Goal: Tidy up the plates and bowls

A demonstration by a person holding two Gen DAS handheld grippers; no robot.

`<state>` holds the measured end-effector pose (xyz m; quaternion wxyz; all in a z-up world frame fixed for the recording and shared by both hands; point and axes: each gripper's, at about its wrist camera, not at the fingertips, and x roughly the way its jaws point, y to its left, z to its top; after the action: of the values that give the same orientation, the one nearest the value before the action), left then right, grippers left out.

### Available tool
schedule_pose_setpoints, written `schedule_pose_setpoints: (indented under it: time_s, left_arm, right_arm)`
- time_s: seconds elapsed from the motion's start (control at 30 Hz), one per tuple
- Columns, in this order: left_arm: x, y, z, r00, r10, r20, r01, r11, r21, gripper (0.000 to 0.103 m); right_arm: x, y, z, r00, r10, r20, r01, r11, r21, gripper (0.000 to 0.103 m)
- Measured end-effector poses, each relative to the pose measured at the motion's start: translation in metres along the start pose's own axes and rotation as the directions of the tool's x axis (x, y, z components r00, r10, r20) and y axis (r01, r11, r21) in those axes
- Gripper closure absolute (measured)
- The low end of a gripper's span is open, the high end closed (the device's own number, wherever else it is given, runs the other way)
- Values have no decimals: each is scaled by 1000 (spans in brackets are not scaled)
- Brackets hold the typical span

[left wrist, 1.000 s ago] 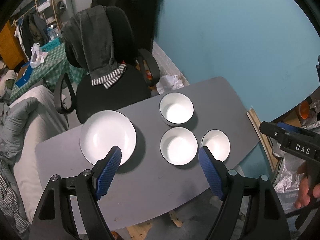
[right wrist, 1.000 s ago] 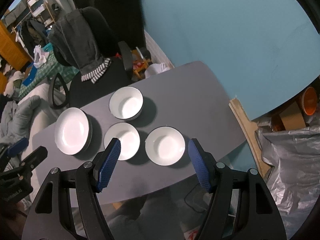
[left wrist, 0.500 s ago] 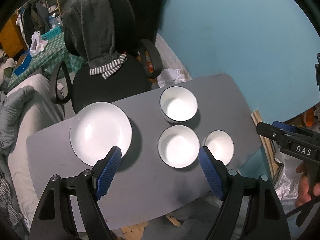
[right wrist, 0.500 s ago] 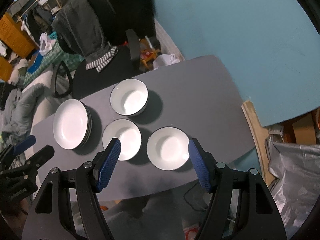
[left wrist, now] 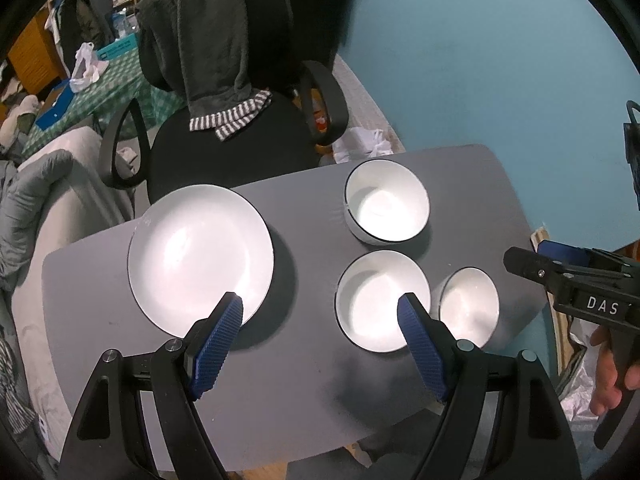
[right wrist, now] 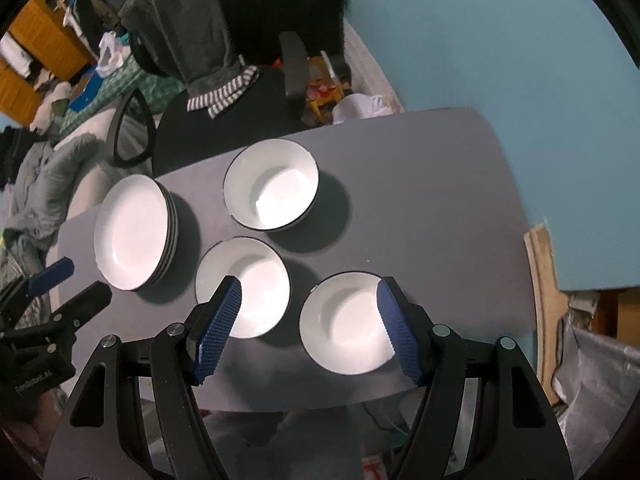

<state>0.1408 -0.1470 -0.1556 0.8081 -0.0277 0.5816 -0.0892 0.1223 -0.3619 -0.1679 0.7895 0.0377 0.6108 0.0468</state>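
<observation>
Both grippers' fingers [left wrist: 218, 344] [right wrist: 218, 322] spread wide and empty above the white bowls [right wrist: 346, 322].

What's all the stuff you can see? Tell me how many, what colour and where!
plates: one stack, white with dark rims, left end of table
bowls: three, white with dark rims, one at the back, two in front
table: one, grey, under everything
chair: one, black, behind table
sweater: one, dark grey with striped hem, over chair back
wall: blue, behind table
left tongs: black with blue pads, open, above plates
right tongs: black with blue pads, open, above front bowls
hand: one, on right tongs' handle
</observation>
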Motion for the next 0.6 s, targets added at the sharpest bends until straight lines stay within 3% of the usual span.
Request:
schedule_pose_setpoints:
  time_s: [0.33,0.6]
  left_arm:
    - [43,13,-11,998,-25,-61,20,997,-74,22]
    - [81,10,-22,992,-33,-118,19,993,-117,22]
  right_arm:
    - [44,-3,6,998,26,-50,-28,998,-48,34]
    - [79,0,7,994,39,-103,-55,987,-150,34]
